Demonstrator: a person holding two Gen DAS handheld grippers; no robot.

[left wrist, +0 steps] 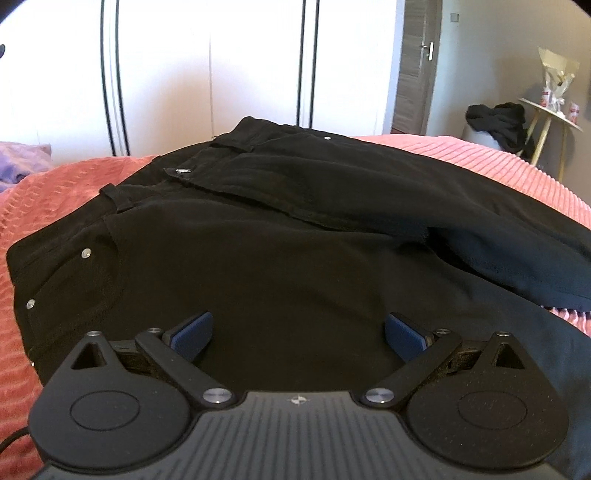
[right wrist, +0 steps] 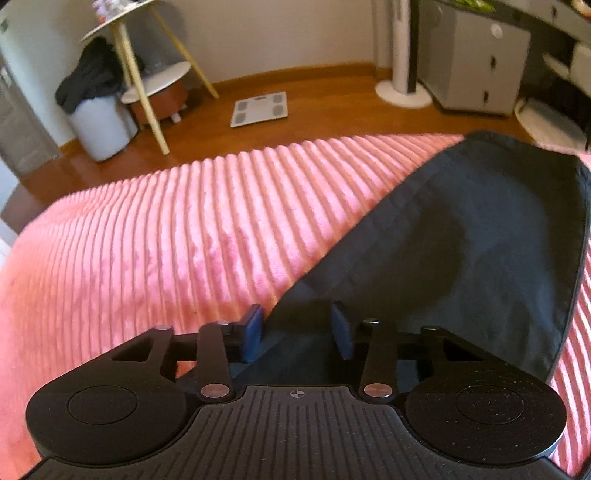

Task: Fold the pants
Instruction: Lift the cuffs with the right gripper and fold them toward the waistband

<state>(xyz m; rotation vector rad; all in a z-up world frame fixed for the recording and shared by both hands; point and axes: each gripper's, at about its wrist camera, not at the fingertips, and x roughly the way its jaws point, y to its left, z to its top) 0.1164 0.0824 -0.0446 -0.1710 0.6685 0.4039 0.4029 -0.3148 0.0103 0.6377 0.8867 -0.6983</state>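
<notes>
Black pants [left wrist: 277, 229] lie on a pink ribbed bedspread [left wrist: 480, 158], waistband toward the far left with its button and rivets showing, and one leg is folded across the other. My left gripper [left wrist: 299, 319] hovers low over the hip area, jaws wide open, nothing between the blue pads [left wrist: 192, 334]. In the right wrist view, a pant leg [right wrist: 480, 229] runs toward its hem at the upper right. My right gripper [right wrist: 297, 310] straddles the leg's left edge. Its jaws are partly closed, the fabric lies between the pads, and a gap remains on both sides.
White wardrobe doors [left wrist: 221, 74] stand behind the bed, and a purple cloth [left wrist: 22, 162] lies at far left. Beyond the bedspread [right wrist: 166, 240] is wooden floor with a bathroom scale [right wrist: 260, 109], a laundry bin [right wrist: 99, 125] draped with dark clothes, a round side table [right wrist: 122, 22] and a fan base [right wrist: 402, 92].
</notes>
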